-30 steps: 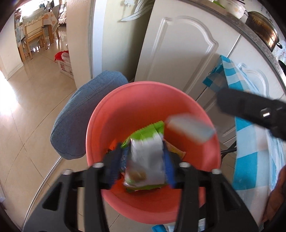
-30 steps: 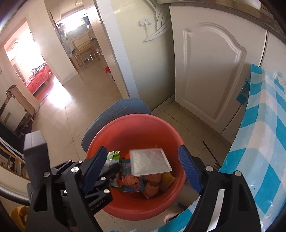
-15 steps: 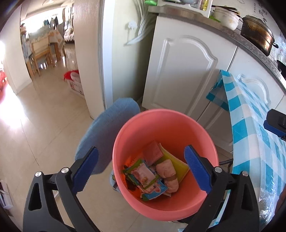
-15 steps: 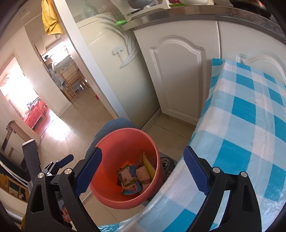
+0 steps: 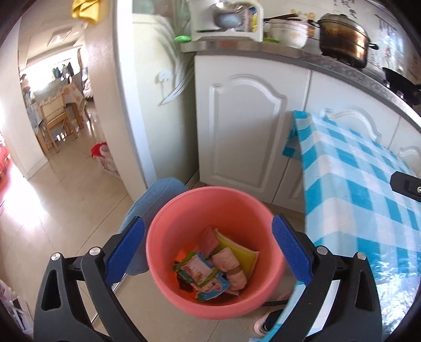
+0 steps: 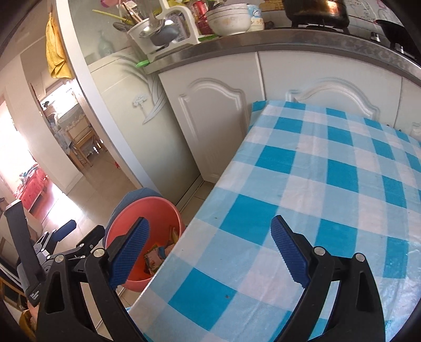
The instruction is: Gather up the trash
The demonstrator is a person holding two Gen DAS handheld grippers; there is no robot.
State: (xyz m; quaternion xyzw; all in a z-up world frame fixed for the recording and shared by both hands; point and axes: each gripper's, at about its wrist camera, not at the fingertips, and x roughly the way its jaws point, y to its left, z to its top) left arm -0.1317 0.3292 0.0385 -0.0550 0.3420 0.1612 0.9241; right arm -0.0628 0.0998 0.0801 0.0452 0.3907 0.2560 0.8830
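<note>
- Bucket [image 5: 184, 210]: salmon pink, plain.
- Wrappers [image 5: 208, 276] in it: pink, yellow, green and blue, with printed pictures.
- Tablecloth [image 6: 329, 184], right: checked in bright blue, pale blue and white.
- Cushion [image 5: 155, 197], left of the bucket: denim blue.
- Finger pads [image 5: 126, 250]: royal blue, dimpled, on black frames.
- Cabinet doors [image 5: 244, 126], far: white.
- Hanging cloth [image 6: 55, 52], far left: yellow.

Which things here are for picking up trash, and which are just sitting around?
For the job:
pink bucket
snack wrappers inside it
left gripper, open, above the bucket
right gripper, open, over the checked tablecloth

Just there:
metal pot on the counter
stacked bowls
yellow cloth, hanging
white cupboard door
</note>
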